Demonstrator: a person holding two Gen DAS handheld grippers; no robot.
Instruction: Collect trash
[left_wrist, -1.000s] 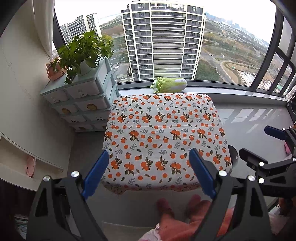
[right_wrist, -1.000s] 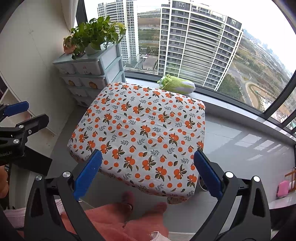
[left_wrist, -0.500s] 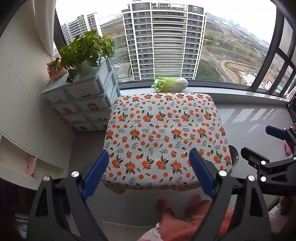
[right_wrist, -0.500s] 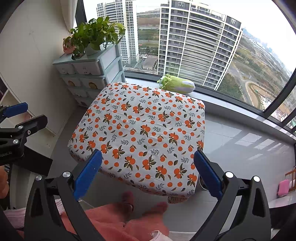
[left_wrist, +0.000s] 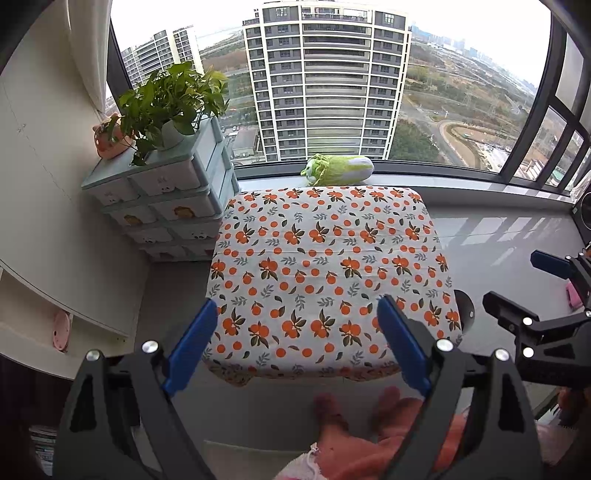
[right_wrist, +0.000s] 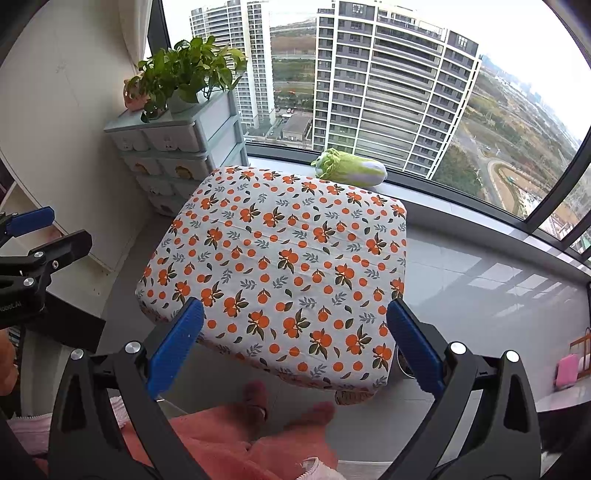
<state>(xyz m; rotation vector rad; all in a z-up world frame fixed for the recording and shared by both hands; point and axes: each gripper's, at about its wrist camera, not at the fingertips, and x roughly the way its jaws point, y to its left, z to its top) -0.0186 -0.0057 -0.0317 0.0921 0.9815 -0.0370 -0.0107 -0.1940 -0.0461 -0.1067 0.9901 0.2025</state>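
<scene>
No trash shows in either view. The table (left_wrist: 328, 266), covered by a cloth printed with oranges and leaves, lies bare in the middle of the scene, its far edge near the window sill (left_wrist: 461, 184).

The only writing that can be made out is a scrap of white lettering on the black body of the left gripper at the left edge of the right wrist view; it is cut off by the frame and too partial to read.

The left gripper (left_wrist: 295, 332) hangs over the near edge of the table, tilted downward, its blue pads (left_wrist: 190, 350) spread wide with nothing between them. The right gripper (right_wrist: 295, 336) is held the same way just to the right of it, also tilted down over the near edge, its blue pads (right_wrist: 413, 347) wide apart and empty. Each gripper shows from the side in the other's view.

Below the grippers, at the near edge, are the person's legs (right_wrist: 236, 435) in pink fabric with feet pointing toward the table.

On the sill at the far side of the table lies a cabbage-shaped plush toy (left_wrist: 338, 169). To the far left stands a pale drawer unit (left_wrist: 166, 206) against the wall, with a leafy potted plant (left_wrist: 171, 103) and a small pink pig figure (left_wrist: 109, 137) on top. Beyond the window rise tall apartment blocks (left_wrist: 325, 81).
</scene>
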